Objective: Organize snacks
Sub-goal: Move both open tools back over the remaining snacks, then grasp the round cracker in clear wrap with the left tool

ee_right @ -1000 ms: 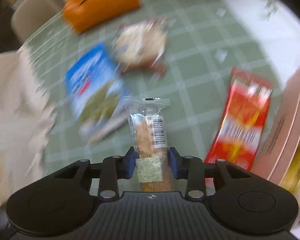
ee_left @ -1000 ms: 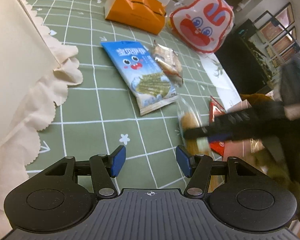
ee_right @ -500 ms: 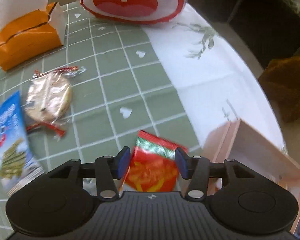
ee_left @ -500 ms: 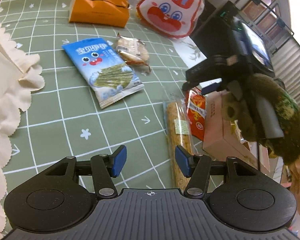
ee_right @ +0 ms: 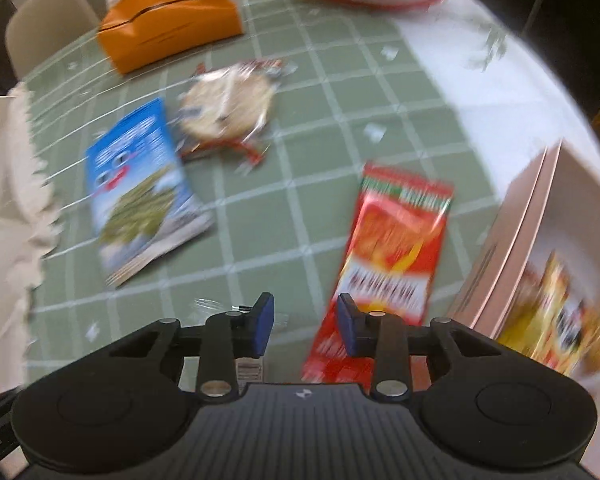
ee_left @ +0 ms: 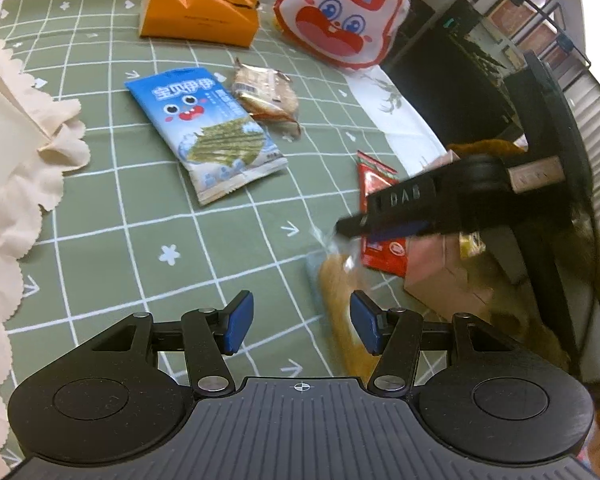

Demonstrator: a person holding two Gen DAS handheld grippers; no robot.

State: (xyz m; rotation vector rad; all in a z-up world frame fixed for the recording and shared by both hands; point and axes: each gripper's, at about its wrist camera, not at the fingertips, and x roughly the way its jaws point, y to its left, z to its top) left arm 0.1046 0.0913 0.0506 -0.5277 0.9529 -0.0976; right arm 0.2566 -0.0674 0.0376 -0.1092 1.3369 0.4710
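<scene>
Only right view shows pink box (ee_right: 512, 248) contents.

Open green tablecloth (ee_left: 112, 240) is left between the cream cloth (ee_left: 16, 184) and the seaweed packet (ee_left: 208, 132). Passage rightward is blocked by the red packet (ee_right: 396, 248) and pink box (ee_right: 540, 240).

Your right wrist view is smeared by motion: the print on the red snack packet (ee_right: 396, 248) at four o'clock cannot be read, and the box (ee_right: 540, 264) at three o'clock runs off the right edge, its contents a yellow blur. The clear-wrapped bar (ee_right: 248, 360) sits mostly hidden behind your right gripper's left finger. In your left wrist view, your right gripper (ee_left: 400, 224) covers the middle of that packet, and the bar's (ee_left: 336, 292) near end is blurred.
</scene>
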